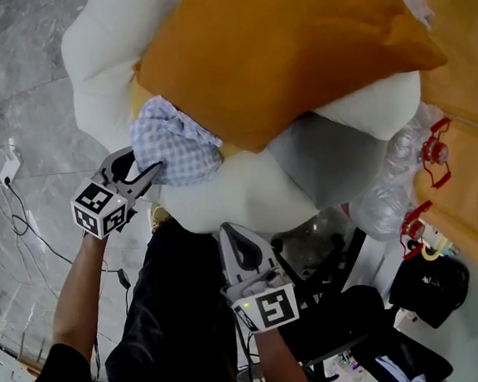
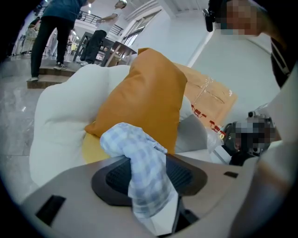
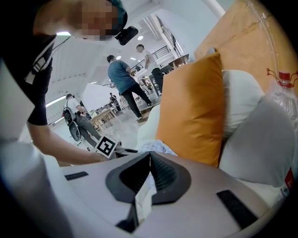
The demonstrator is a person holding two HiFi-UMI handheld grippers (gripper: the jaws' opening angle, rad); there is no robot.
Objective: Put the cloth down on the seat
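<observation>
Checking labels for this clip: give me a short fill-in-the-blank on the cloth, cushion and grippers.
The left gripper has the checked ____ between its jaws. The cushion on the white seat is ____ in colour. The right gripper has its jaws ____, with nothing between them.
Missing words: cloth; orange; shut.

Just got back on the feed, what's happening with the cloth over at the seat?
A person works a gripper in each hand at a white seat with an orange cushion. The left gripper has the checked cloth between its jaws, bunched against the seat beside the cushion; whether the pads pinch it is unclear. The right gripper is shut, empty and held back.
</observation>
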